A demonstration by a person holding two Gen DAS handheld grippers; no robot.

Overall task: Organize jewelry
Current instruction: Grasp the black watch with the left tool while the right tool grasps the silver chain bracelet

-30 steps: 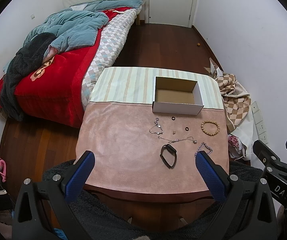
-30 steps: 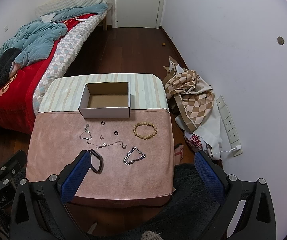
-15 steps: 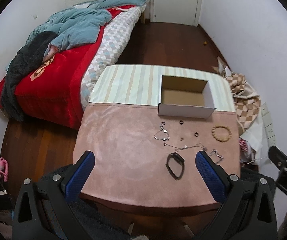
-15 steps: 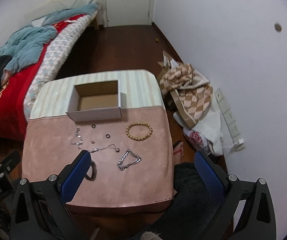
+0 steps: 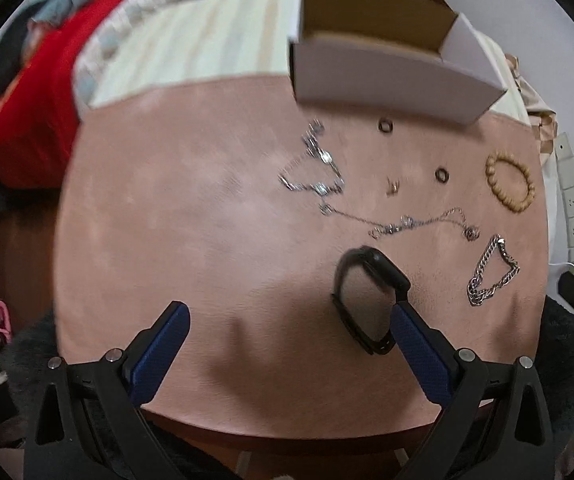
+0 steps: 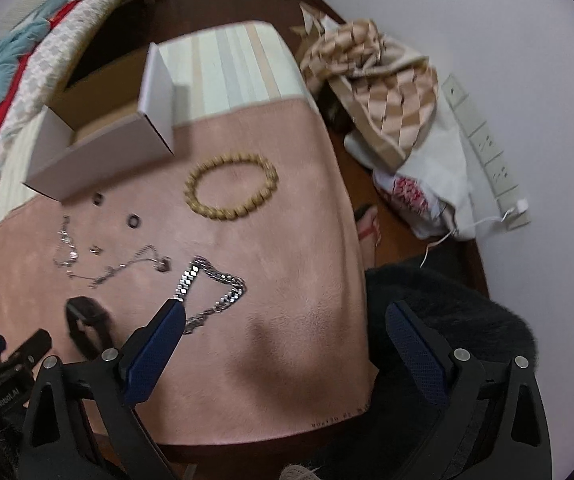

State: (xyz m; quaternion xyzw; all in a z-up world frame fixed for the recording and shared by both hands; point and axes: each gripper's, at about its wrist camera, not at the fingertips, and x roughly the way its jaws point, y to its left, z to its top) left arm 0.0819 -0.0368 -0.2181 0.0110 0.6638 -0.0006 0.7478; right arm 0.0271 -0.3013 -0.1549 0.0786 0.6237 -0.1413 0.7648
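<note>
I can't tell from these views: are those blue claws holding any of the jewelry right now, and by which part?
Nothing is held. The left gripper and right gripper are both open above the table; the black band and silver chain bracelet lie loose.

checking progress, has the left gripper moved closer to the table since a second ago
Yes. The left gripper has dropped toward the table; the white box looms larger.

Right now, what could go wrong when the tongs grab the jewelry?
The thin necklace lies close to the charm bracelet, so lifting one may drag the other. The tiny rings could slip from the wide-open left tongs. The silver chain sits right at the right tongs, easy to push aside.
</note>
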